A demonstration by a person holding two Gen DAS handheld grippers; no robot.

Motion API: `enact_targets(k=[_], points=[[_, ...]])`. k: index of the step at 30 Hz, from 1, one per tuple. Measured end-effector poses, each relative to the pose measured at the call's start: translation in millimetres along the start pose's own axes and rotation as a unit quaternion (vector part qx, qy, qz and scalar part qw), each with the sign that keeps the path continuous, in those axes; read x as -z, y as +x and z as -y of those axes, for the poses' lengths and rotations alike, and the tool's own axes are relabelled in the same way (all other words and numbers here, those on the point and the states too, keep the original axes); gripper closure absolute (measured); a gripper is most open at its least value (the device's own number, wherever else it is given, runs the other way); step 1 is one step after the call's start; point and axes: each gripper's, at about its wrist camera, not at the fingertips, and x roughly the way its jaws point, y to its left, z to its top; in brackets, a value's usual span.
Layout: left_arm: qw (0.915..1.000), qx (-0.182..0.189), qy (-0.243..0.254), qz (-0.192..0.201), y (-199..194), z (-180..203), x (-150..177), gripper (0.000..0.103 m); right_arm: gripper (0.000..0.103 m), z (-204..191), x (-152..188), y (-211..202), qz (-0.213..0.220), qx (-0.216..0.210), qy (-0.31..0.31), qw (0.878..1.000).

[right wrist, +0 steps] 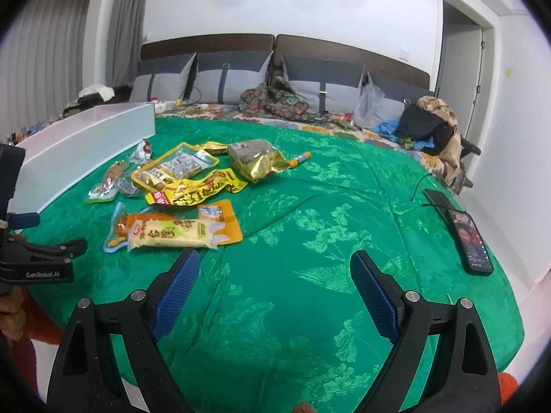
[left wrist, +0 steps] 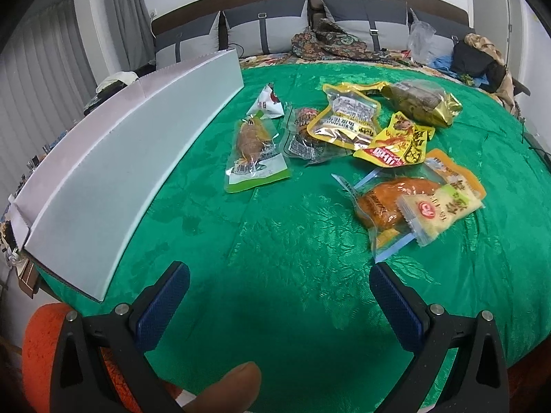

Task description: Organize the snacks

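So both claws, the left gripper (left wrist: 279, 277) and right gripper (right wrist: 274, 265), gape wide, holding nothing; snack packets (left wrist: 347, 127) lie scattered, probably meant for the white box (left wrist: 113, 158).

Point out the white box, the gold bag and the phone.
white box (left wrist: 131, 158): left wrist view, middle of its long side wall.
gold bag (right wrist: 256, 160): right wrist view, middle of the crinkled bag.
phone (right wrist: 470, 241): right wrist view, centre of its lit screen.
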Motion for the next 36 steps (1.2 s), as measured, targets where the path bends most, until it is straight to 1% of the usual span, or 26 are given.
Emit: enact_targets(k=[10, 16, 23, 26, 30, 36], points=[[0.9995, -0.006, -0.001, -0.031, 22.8, -4.7, 6.2, 0.000, 0.011, 1.5, 1.9, 2.4, -0.008, -0.002, 0.008, 1.000], [0.9995, -0.002, -0.003, -0.031, 23.2, -6.2, 6.6, 0.000, 0.011, 4.6, 2.7, 4.5, -0.016, -0.004, 0.017, 1.000], [0.9985, 0.021, -0.029, -0.042, 27.4, -14.0, 7.9, 0.000, 0.011, 8.3, 4.7, 9.7, -0.031, -0.007, 0.029, 0.999], [0.9967, 0.043, -0.047, -0.051, 30.8, -20.3, 9.2, 0.000, 0.011, 12.6, 6.5, 12.9, -0.041, -0.005, 0.041, 0.998], [0.9967, 0.047, -0.041, -0.051, 29.6, -21.0, 9.4, 0.000, 0.011, 17.5, 8.2, 15.4, -0.049, -0.002, 0.053, 0.997], [0.9967, 0.046, -0.041, -0.053, 30.3, -20.7, 8.1, 0.000, 0.011, 18.0, 11.0, 20.0, -0.064, -0.001, 0.057, 0.996]])
